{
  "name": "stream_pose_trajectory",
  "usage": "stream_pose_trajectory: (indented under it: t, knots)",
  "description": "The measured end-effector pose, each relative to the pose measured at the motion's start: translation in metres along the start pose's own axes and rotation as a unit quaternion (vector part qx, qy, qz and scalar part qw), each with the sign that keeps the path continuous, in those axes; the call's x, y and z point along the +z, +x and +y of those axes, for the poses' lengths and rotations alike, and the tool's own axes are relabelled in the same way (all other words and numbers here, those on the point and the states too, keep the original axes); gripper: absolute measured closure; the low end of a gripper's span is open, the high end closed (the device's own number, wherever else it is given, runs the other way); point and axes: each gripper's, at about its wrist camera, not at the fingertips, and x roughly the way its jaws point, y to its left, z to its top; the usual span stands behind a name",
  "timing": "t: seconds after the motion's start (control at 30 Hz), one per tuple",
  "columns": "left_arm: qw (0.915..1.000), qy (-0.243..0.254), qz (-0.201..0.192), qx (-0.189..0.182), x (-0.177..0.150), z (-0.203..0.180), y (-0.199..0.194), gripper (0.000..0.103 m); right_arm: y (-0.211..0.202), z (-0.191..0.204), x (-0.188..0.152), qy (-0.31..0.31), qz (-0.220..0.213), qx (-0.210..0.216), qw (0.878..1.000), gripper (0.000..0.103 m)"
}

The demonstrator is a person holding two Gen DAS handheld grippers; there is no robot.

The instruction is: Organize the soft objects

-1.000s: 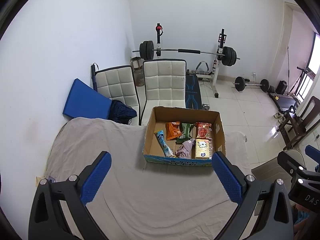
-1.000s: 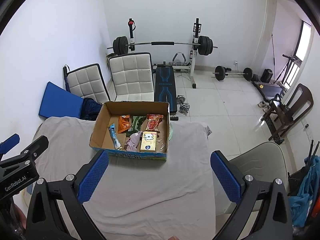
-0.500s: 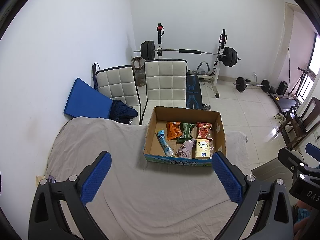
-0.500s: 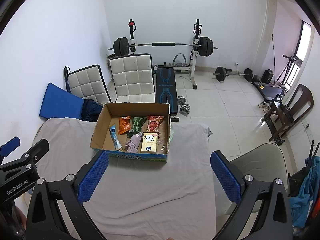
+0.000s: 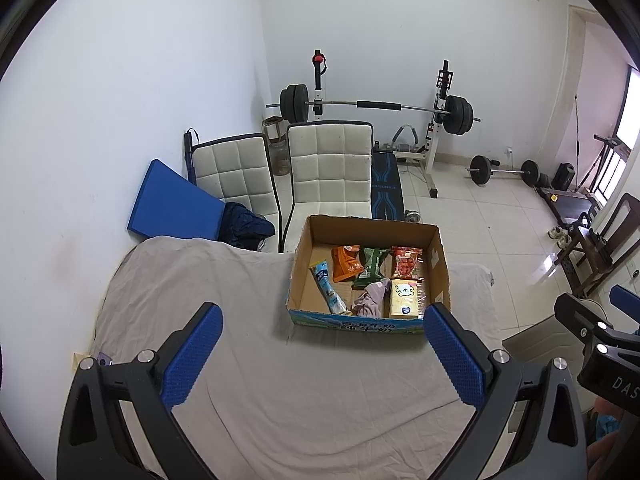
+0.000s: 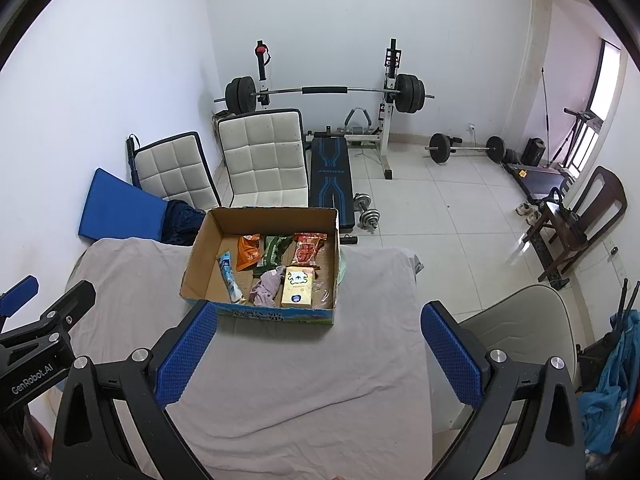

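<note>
An open cardboard box [image 5: 439, 264] [image 6: 200, 256] stands on the far side of the grey cloth-covered table [image 5: 248, 360] [image 6: 304, 376]. Inside lie a blue tube [image 5: 327, 287] [image 6: 230, 276], an orange packet [image 5: 346, 263] [image 6: 248, 254], a green packet [image 5: 372, 262] [image 6: 274, 250], a red packet [image 5: 406, 263] [image 6: 307, 249], a crumpled mauve cloth [image 5: 372, 300] [image 6: 267, 286] and a yellow tissue pack [image 5: 405, 298] [image 6: 297, 287]. My left gripper [image 5: 320, 350] and right gripper [image 6: 318, 348] are both open and empty, held above the table short of the box.
Two white padded chairs [image 5: 328, 176] [image 6: 264, 160] and a blue mat [image 5: 172, 200] stand behind the table. A weight bench with barbell [image 6: 328, 92], dumbbells [image 6: 366, 210] and a wooden chair [image 6: 576, 220] are on the tiled floor. A beige chair [image 6: 516, 320] stands at the table's right.
Both grippers have drifted slightly; the box sits a little further right in each view. Both stay open and empty.
</note>
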Motion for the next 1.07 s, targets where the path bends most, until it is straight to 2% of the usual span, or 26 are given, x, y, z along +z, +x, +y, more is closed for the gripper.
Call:
stream_pose_trajectory:
  t: [1.07]
  knots:
    - [1.0000,-0.003,-0.001,-0.002,0.0003,-0.0001,-0.0011,0.000,-0.0056,0.0047,-0.0005,-0.002,-0.004,0.001,1.000,0.000]
